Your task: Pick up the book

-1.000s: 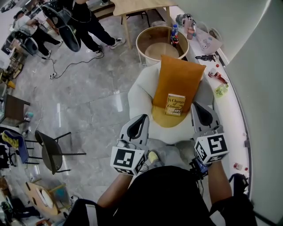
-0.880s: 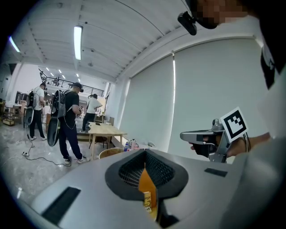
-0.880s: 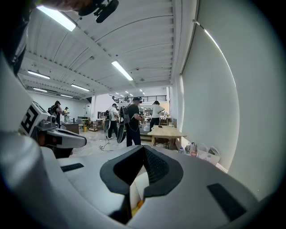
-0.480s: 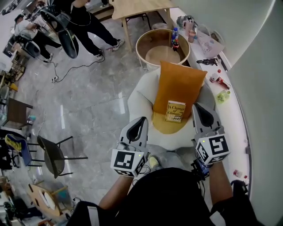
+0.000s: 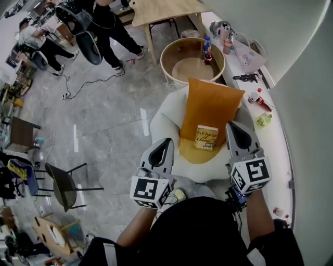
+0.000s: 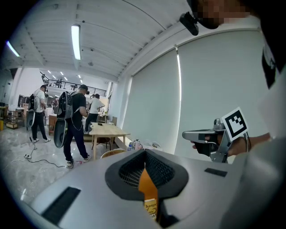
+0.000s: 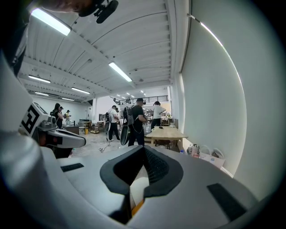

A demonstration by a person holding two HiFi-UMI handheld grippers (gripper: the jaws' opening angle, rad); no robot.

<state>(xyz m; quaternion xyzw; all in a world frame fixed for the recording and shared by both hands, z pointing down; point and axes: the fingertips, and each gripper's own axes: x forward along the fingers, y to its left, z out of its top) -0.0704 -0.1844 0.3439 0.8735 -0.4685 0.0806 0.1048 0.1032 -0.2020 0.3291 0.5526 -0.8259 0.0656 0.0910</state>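
Observation:
The book (image 5: 206, 137), yellow with dark lettering, lies on an orange cushion (image 5: 210, 101) that leans in a white armchair (image 5: 165, 111). My left gripper (image 5: 165, 144) is held short of the chair's near left edge, its jaws shut and empty. My right gripper (image 5: 235, 128) hovers just right of the book, by the cushion's edge, also shut with nothing held. In the left gripper view the thin slit between my shut left gripper's (image 6: 145, 159) jaws shows a strip of cushion (image 6: 146, 187) and book (image 6: 151, 208). The right gripper view shows my right gripper (image 7: 144, 154) shut, with pale chair fabric beyond.
Behind the armchair stands a round wooden tub-like table (image 5: 179, 47) with a bottle (image 5: 207, 49) on it. A white ledge (image 5: 278, 140) with small items runs along the right wall. A wooden table (image 5: 161, 9), people (image 5: 106, 23) and a black chair (image 5: 62, 184) stand to the left.
Both grippers have advanced toward the armchair. The book and cushion now sit closer to the jaw tips. Neither gripper's jaws have changed.

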